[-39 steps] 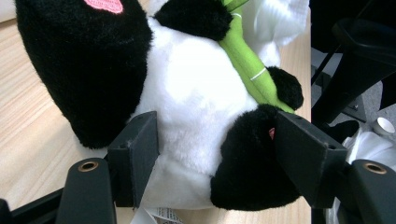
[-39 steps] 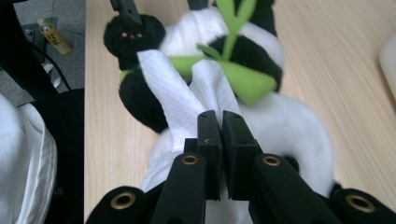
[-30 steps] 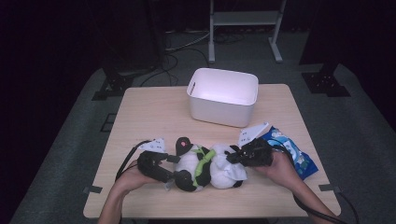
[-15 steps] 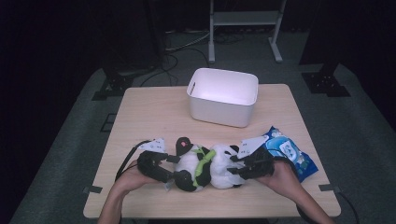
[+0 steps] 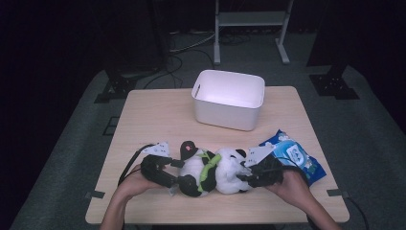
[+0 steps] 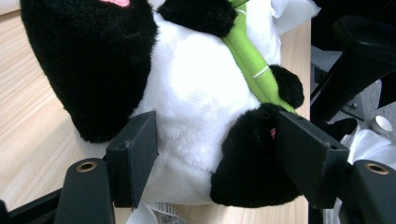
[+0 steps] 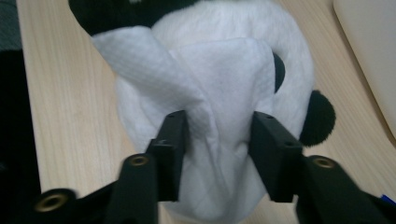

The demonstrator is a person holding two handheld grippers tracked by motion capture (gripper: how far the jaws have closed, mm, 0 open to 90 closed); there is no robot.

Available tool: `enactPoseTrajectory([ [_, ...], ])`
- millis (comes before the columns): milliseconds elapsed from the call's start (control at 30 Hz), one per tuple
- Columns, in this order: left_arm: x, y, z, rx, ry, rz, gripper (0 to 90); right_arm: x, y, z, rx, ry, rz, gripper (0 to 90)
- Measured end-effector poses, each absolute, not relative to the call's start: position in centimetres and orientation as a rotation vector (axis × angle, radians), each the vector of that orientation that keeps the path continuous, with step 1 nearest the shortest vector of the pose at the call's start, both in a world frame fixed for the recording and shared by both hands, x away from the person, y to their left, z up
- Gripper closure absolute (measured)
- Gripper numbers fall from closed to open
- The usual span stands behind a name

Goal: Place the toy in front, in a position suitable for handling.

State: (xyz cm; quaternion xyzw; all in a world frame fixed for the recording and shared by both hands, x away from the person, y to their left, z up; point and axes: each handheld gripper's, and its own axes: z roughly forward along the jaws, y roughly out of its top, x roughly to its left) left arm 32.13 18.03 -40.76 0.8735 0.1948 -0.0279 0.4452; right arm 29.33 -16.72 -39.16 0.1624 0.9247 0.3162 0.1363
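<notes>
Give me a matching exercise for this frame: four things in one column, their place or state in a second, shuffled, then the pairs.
Things:
1. panda plush
2. white bin
3. blue wipes pack
4. white wipe

Places or states:
A. draped over the plush's head, between the right gripper's jaws
B. at the table's right edge, behind the right hand
C. lying between both grippers
D. upright at the table's far side

Pairs: 1-C, 2-D, 3-B, 4-A

Black-and-white panda toy (image 5: 210, 170) with green stalk (image 6: 252, 63); white tub (image 5: 229, 98).
</notes>
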Motion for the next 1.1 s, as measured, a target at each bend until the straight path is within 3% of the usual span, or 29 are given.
enactPoseTrajectory([
  [67, 32.1, 18.0, -40.7, 2.167, 0.481, -0.07, 29.8, 29.2, -16.8, -39.2, 0.471, 2.676, 0.906, 60.7],
  [100, 32.1, 18.0, -40.7, 2.168, 0.48, -0.069, 29.8, 29.2, -17.0, -39.3, 0.478, 2.686, 0.912, 67.5],
  [133, 32.1, 18.0, -40.8, 2.168, 0.48, -0.071, 29.8, 29.3, -17.5, -39.4, 0.489, 2.721, 0.931, 81.3],
  [233, 32.1, 18.1, -40.8, 2.166, 0.486, -0.072, 29.8, 29.6, -18.2, -39.4, 0.534, 2.741, 0.968, 84.2],
  [467, 32.1, 18.1, -40.8, 2.166, 0.489, -0.074, 29.6, 32.7, -19.3, -38.7, 0.687, 2.719, 1.095, 84.6],
  [767, 32.2, 18.2, -40.8, 2.161, 0.49, -0.074, 29.6, 37.0, -17.5, -38.5, 0.736, 2.705, 1.091, 84.5],
  [1100, 32.2, 18.1, -40.9, 2.161, 0.494, -0.08, 29.5, 35.4, -19.9, -39.7, 0.78, 2.743, 1.052, 84.5],
])
